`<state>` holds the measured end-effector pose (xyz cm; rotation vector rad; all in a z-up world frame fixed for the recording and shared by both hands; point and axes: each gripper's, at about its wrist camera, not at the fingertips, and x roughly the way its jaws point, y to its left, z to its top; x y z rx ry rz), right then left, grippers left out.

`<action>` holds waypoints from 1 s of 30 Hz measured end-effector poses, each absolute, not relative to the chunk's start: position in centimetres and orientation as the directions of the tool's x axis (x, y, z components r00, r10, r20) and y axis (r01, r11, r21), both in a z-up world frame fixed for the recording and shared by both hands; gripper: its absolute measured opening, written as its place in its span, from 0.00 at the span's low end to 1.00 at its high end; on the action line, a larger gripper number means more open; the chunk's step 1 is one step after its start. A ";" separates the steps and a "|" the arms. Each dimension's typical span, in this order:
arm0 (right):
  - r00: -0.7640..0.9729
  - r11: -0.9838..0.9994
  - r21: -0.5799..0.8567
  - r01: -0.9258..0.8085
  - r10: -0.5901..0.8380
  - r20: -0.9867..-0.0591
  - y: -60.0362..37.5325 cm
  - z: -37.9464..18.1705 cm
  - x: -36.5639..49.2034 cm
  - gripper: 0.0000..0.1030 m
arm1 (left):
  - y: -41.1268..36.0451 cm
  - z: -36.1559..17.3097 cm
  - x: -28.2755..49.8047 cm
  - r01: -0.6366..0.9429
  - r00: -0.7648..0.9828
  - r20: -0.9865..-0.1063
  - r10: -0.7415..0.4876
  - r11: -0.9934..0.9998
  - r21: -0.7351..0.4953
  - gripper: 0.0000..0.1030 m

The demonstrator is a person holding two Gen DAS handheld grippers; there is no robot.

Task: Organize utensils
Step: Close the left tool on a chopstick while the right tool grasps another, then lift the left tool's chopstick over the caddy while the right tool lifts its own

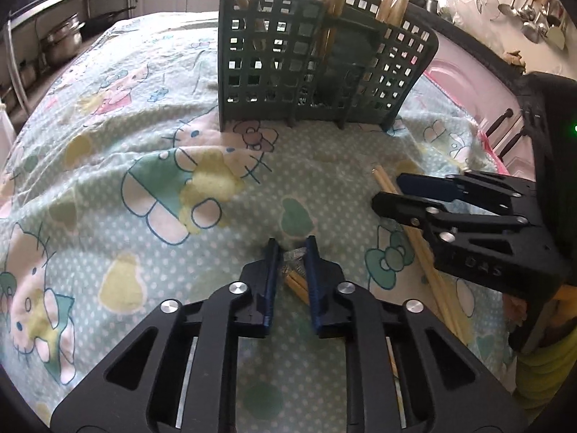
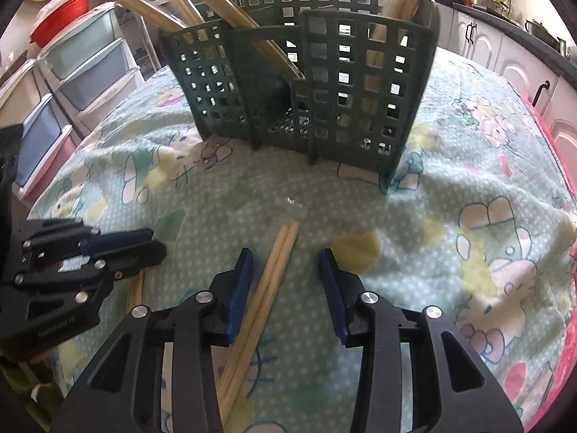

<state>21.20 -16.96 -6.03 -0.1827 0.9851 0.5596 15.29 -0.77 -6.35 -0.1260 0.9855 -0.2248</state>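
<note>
A dark green lattice utensil holder stands on the cartoon-print cloth, with several wooden chopsticks upright in its compartments; it also shows in the right wrist view. My left gripper has its jaws narrowly apart around the wrapped end of a chopstick pair lying on the cloth. My right gripper is open, its jaws astride a second wrapped chopstick pair lying on the cloth. That pair also shows in the left wrist view under the right gripper. The left gripper shows at the left of the right wrist view.
The cloth covers the whole table, with folds. Plastic drawers stand left of the table. Kitchen counter and cabinets run behind at the right. Pots and hanging ladles line the background.
</note>
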 end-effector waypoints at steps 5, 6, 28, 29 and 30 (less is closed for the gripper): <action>0.442 0.839 0.084 -0.538 0.365 -0.819 -16.2 -5.9 21.6 0.12 | 0.3 -5.0 15.5 0.123 0.564 -0.778 -0.277 0.960 -0.252 0.06; 0.445 0.833 0.090 -0.545 0.379 -0.812 -16.1 -5.8 21.6 0.11 | 0.5 -4.6 15.5 0.125 0.574 -0.770 -0.279 0.959 -0.254 0.05; 0.619 0.830 0.263 -0.493 0.547 -0.564 -22.9 3.4 17.6 0.06 | 1.1 5.6 14.9 0.186 0.754 -0.573 -0.321 0.941 -0.283 0.05; 0.633 0.833 0.263 -0.487 0.544 -0.551 -23.1 3.8 17.4 0.06 | 0.9 6.0 14.9 0.192 0.759 -0.565 -0.324 0.940 -0.281 0.05; 0.648 0.837 0.264 -0.480 0.541 -0.536 -23.5 4.3 17.3 0.06 | 0.8 6.4 14.9 0.199 0.764 -0.556 -0.328 0.939 -0.280 0.05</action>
